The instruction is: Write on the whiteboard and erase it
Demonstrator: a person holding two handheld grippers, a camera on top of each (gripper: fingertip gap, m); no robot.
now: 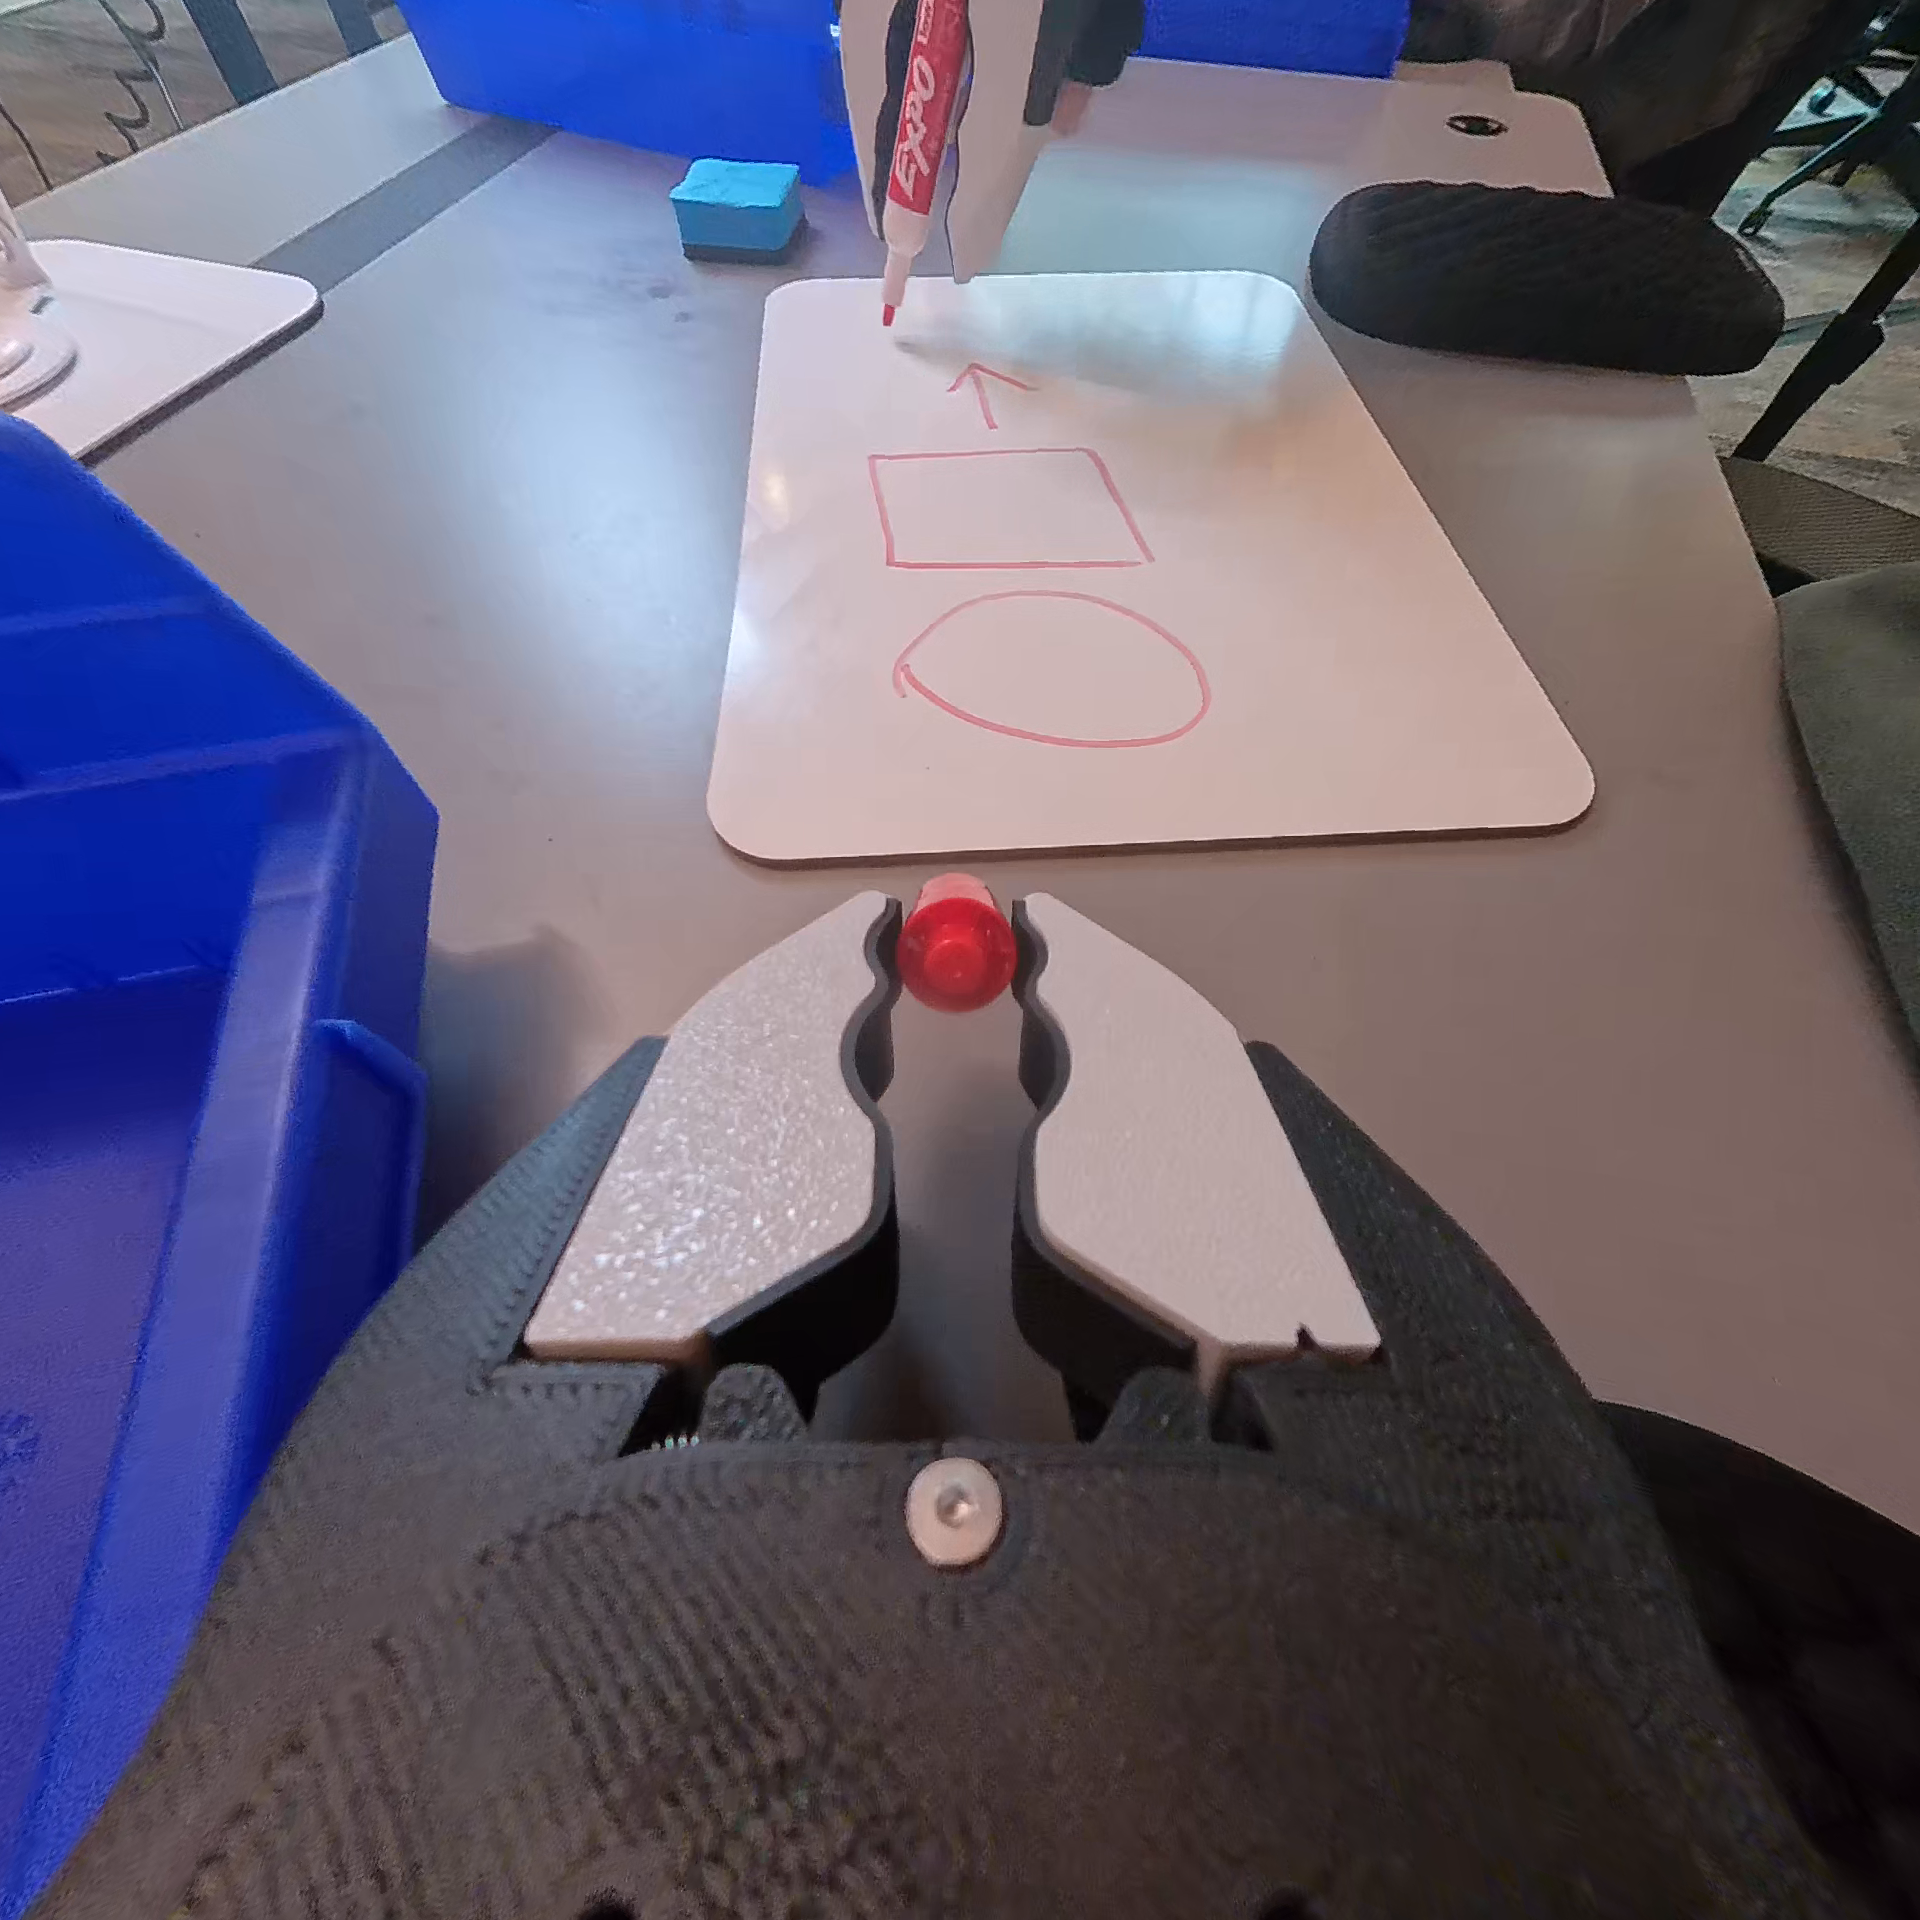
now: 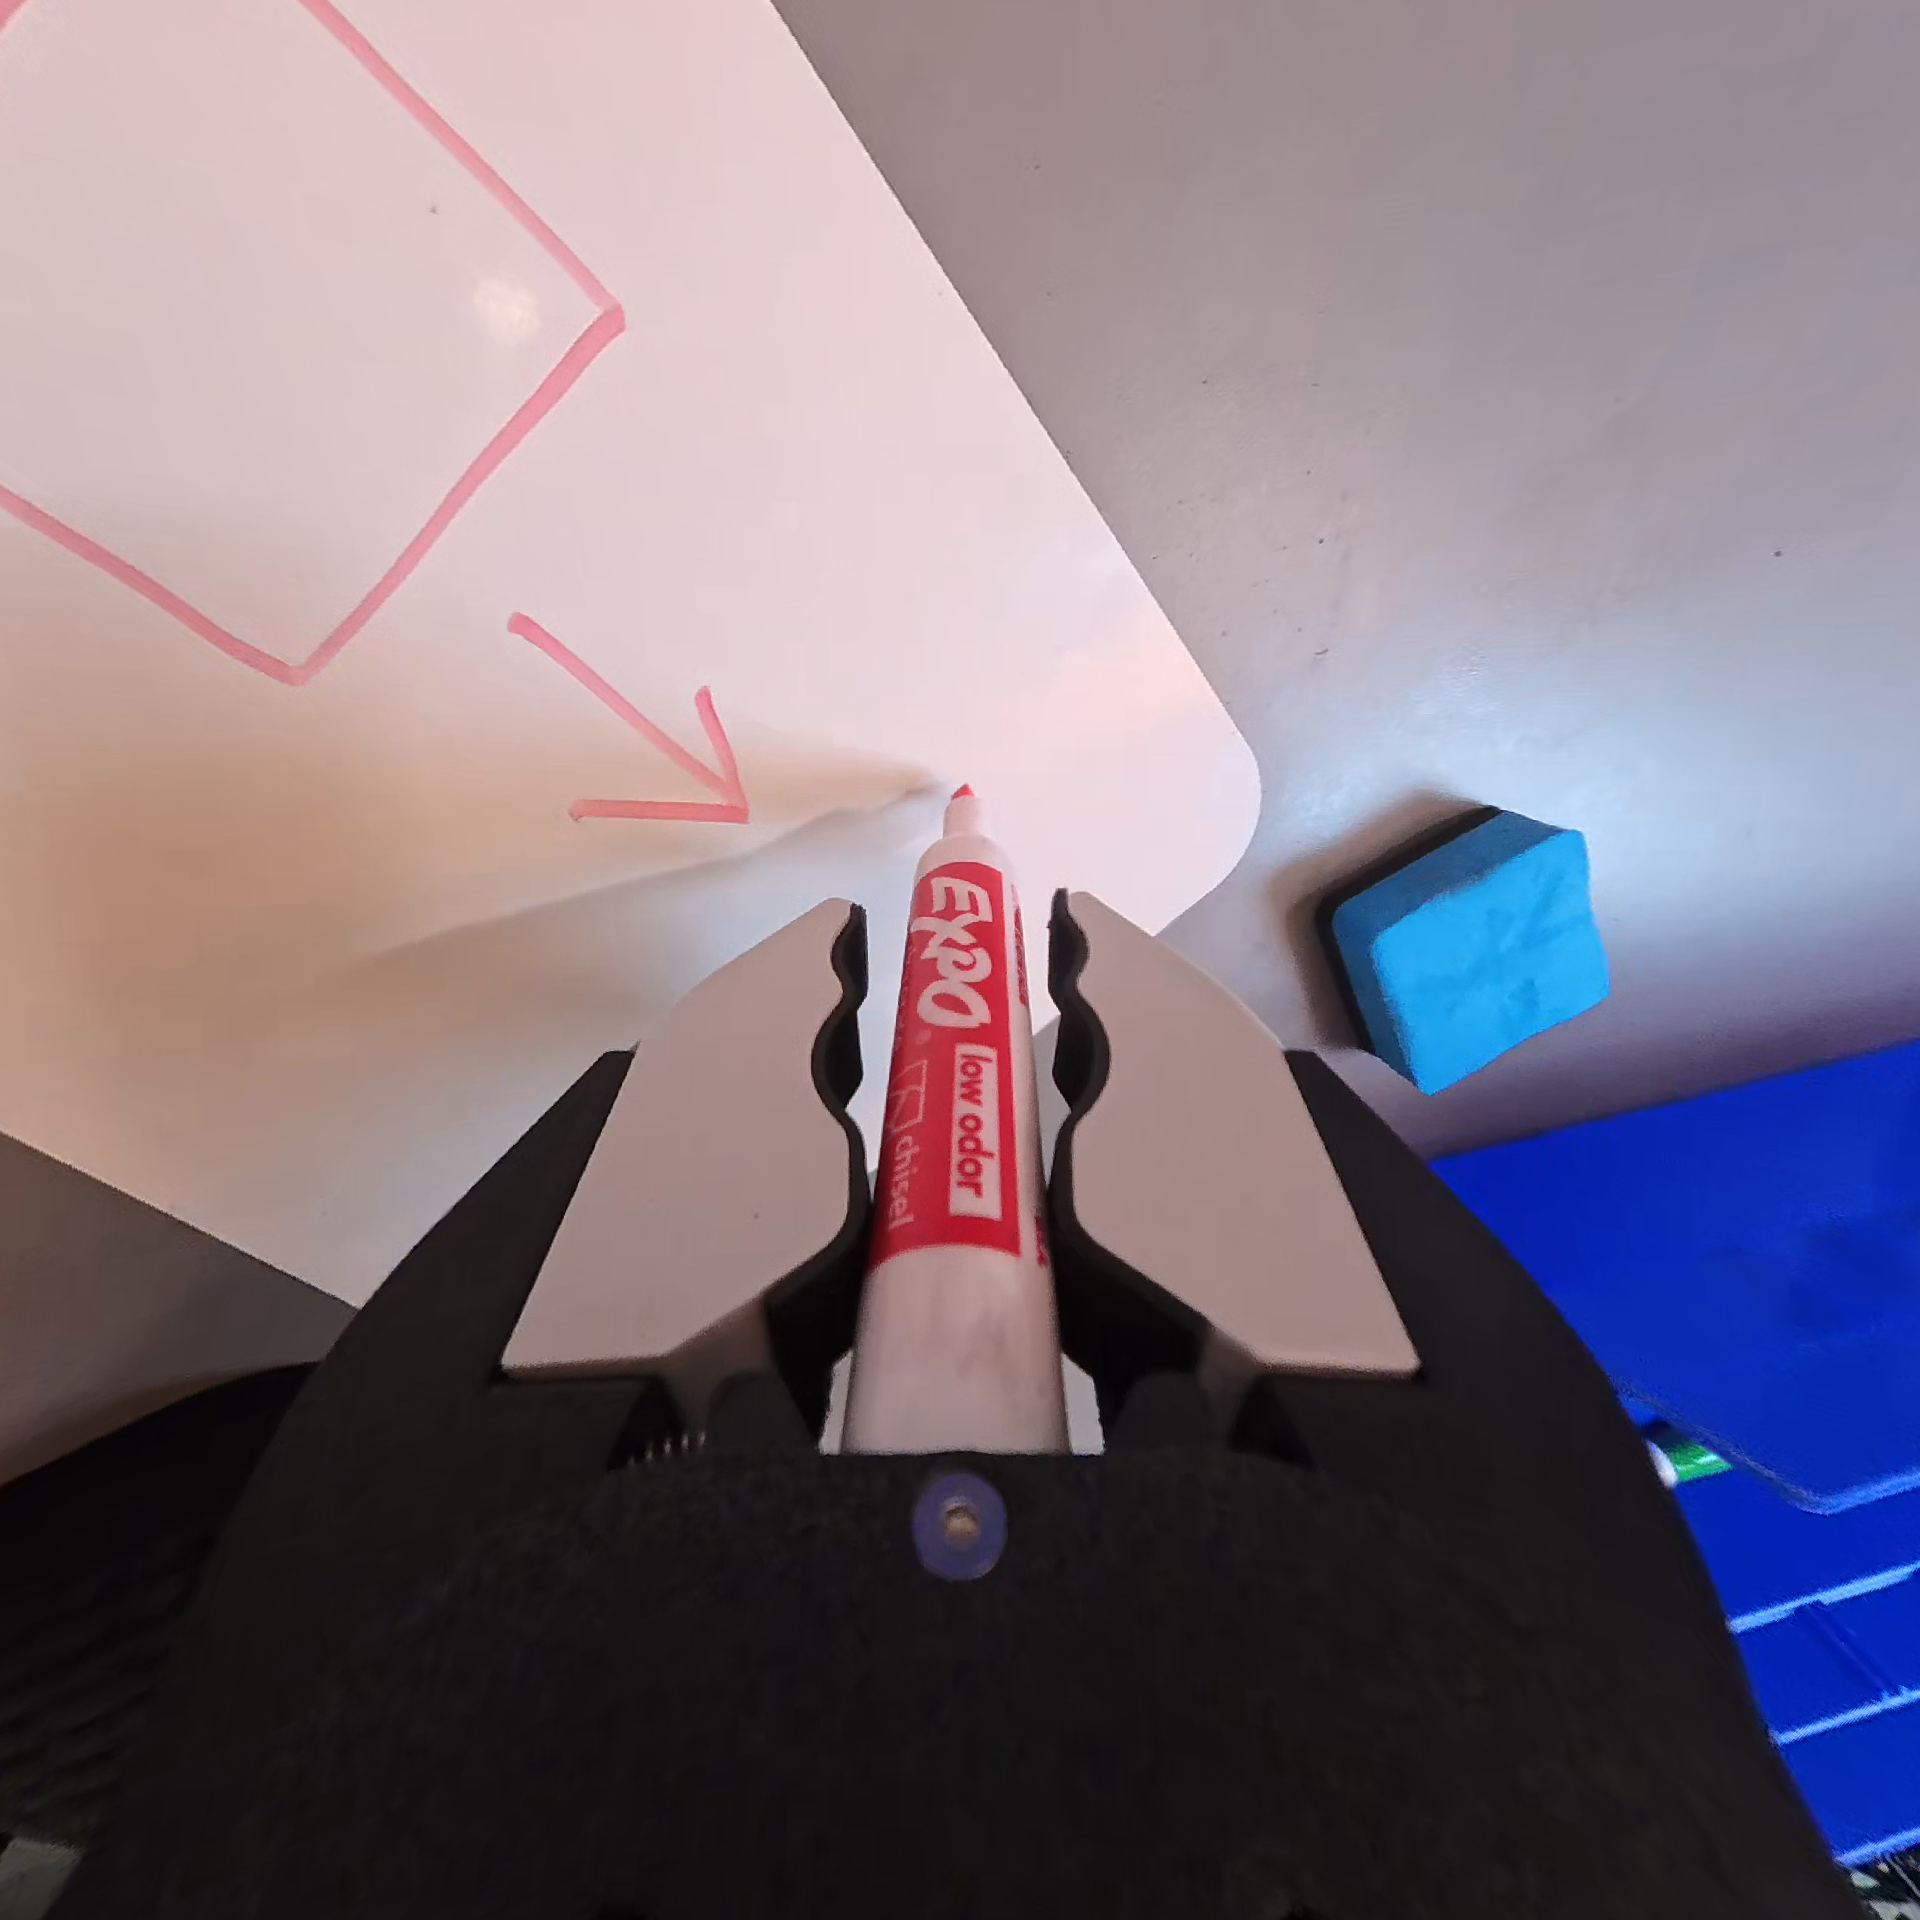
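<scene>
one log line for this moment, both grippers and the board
left gripper: shut on cap | right gripper: shut on marker, tip near arrow | whiteboard: circle, square, arrow drawn | eraser: on table, untouched

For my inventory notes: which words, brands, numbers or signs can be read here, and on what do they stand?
On the marker in the right gripper: white print on its red label; not quoted here.
On the whiteboard: no words, only a red arrow, square and oval.
Elsewhere: none legible.

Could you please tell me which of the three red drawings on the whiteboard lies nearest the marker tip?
The arrow, beside the marker tip; square and circle lie farther.
</scene>
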